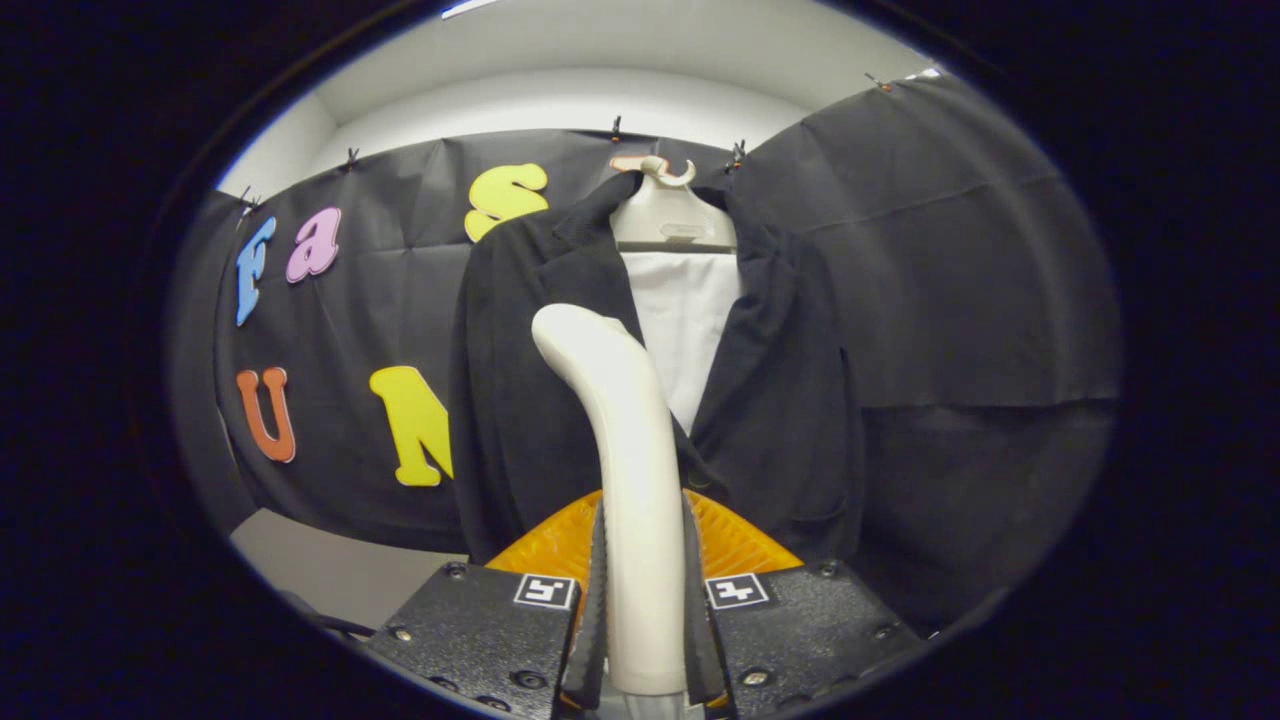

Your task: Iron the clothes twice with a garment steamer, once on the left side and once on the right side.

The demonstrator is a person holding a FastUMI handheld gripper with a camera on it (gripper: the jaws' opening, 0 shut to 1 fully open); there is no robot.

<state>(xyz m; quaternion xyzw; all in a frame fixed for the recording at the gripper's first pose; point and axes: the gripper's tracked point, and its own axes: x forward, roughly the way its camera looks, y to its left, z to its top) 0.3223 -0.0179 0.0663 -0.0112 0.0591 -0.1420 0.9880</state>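
A handheld gripper (643, 640) sits at the bottom centre of the frame, its two fingers pressed against either side of a pale garment steamer (625, 470). The steamer's smooth, rigid handle rises from between the fingers and curves toward the upper left, its rounded head in front of the jacket's left panel. It looks like hard, slightly slippery plastic, likely top-heavy, so a firm hold low on the straight shaft seems wise. Behind it, centre frame, a dark jacket (800, 400) hangs on a pale hanger (668, 215) over a white shirt (685, 330); the cloth looks soft and would swing if pushed. An orange ribbed piece (740, 545) shows just beyond the fingers. Black cloth (960, 260) drapes the wall, and a pale ceiling (620, 60) sits at top.
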